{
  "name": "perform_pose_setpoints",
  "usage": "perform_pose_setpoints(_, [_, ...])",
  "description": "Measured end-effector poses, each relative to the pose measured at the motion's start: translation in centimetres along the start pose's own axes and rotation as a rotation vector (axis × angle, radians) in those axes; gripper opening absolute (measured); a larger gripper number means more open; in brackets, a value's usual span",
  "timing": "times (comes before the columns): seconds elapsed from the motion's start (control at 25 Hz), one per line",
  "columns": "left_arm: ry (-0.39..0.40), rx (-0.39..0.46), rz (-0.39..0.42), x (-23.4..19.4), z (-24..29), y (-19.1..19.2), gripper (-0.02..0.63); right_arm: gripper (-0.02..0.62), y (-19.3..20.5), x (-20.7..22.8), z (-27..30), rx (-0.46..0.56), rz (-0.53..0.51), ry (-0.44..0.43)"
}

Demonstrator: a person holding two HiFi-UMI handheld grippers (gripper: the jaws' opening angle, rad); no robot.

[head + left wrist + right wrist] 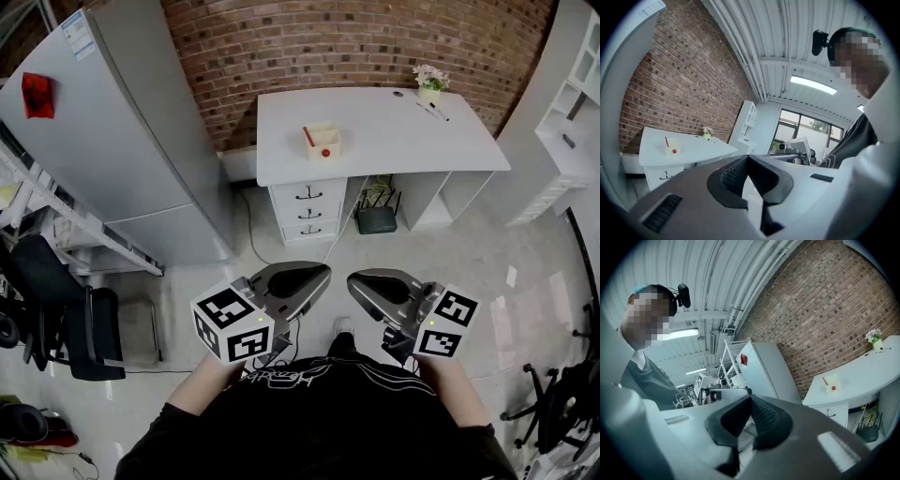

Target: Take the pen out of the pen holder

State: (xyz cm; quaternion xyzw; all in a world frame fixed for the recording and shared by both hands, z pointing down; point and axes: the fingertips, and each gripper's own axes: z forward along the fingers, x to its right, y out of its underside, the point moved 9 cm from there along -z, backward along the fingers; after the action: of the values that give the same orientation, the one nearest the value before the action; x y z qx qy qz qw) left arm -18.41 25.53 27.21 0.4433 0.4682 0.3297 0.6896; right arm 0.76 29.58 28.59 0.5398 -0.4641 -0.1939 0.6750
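Note:
A cream pen holder [323, 142] with a red dot on its front stands on the white desk [394, 141], far ahead of me. A red pen [307, 136] sticks up out of its left side. Both grippers are held close to my body over the floor, well short of the desk. My left gripper [323, 270] and right gripper [352, 278] are shut and empty, tips turned toward each other. The left gripper view shows the shut left gripper [747, 156] with the holder [673, 149] small at left. The right gripper view shows the shut right gripper [750, 397] and the holder [832, 384] at right.
A small flower pot [430, 84] and a dark pen [436, 112] lie at the desk's back right. Drawers [307, 214] and a black router [377, 221] sit under the desk. A tall grey cabinet [112, 141] stands left, white shelving [572, 122] right, a black chair [66, 319] lower left.

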Motion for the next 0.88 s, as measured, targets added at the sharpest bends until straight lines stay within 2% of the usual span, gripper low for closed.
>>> perform_pose_setpoints(0.36, [-0.009,-0.015,-0.026,-2.1,3.5,-0.8,0.003,0.003,-1.1,3.9,0.0,-0.005,0.03,-0.008])
perform_pose_setpoints(0.64, [-0.014,-0.032,-0.046,-4.2,7.5,-2.1,0.003,0.003,-2.9,8.3,-0.4,-0.011,0.031,0.026])
perform_pose_setpoints(0.76, [-0.027,-0.034,-0.059,-5.7,9.3,-2.6,0.003,0.003,-3.7,10.6,-0.4,0.01,0.08,0.024])
perform_pose_setpoints(0.88, [-0.035,-0.037,-0.084,-7.2,11.2,-2.9,0.003,0.003,-4.2,13.7,-0.5,0.022,0.173,0.079])
